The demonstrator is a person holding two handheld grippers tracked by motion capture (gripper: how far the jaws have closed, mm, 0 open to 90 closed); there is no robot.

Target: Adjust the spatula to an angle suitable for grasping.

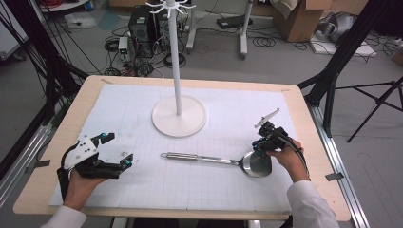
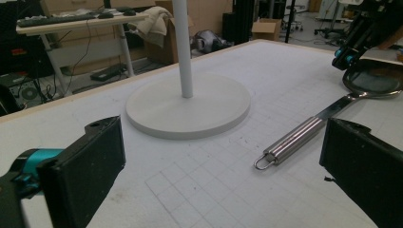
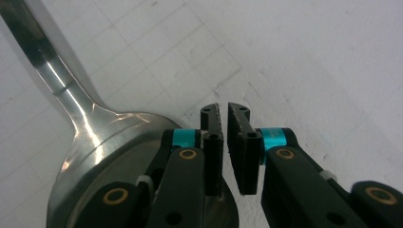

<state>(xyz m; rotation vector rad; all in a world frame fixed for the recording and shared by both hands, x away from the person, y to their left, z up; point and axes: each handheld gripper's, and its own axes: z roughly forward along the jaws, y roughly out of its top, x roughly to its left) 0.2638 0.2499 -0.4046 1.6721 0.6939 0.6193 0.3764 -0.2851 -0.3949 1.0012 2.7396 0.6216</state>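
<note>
The right tool [image 3: 223, 142] is sitting nearly closed over the ladle [image 1: 216, 160] bowl's rim — seemingly starting a grasp. The left tool [image 1: 111, 151] is waiting, jaws apart, near the handle; next likely needs hanging on the stand [image 1: 178, 116].

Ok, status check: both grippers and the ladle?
Left gripper open, off the handle end. Right gripper at the ladle bowl rim, jaws nearly closed. Stand behind, not obstructing.

On the bench [image 1: 294, 99], the stand [image 1: 179, 116] sits far centre. Nearer me lies the ladle [image 1: 223, 161], handle left, bowl right. My left claw [image 1: 116, 151] is near left; my right claw [image 1: 262, 145] over the bowl.
</note>
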